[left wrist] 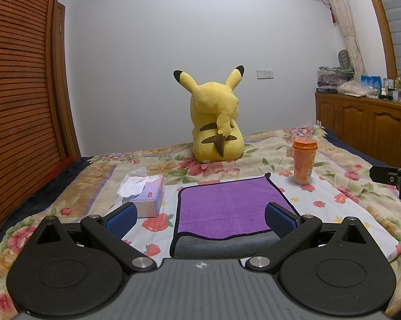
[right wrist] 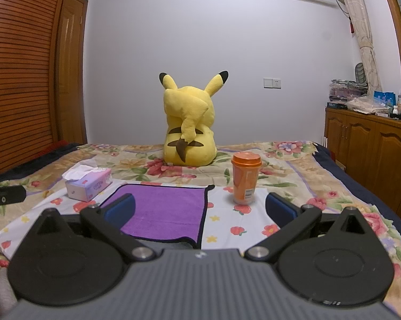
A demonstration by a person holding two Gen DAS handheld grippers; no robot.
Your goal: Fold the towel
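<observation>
A purple towel (left wrist: 227,208) with a dark hem lies flat on the bed, folded over so its grey underside (left wrist: 227,248) shows along the near edge. My left gripper (left wrist: 200,217) is open and empty, hovering just above the towel's near edge. The towel also shows in the right wrist view (right wrist: 168,213), left of centre. My right gripper (right wrist: 199,210) is open and empty, above the towel's right edge and the sheet beside it.
A tissue box (left wrist: 147,194) sits left of the towel. An orange lidded cup (left wrist: 303,160) stands to its right, also in the right wrist view (right wrist: 245,177). A yellow plush toy (left wrist: 216,122) sits behind. A wooden cabinet (left wrist: 366,125) lines the right wall.
</observation>
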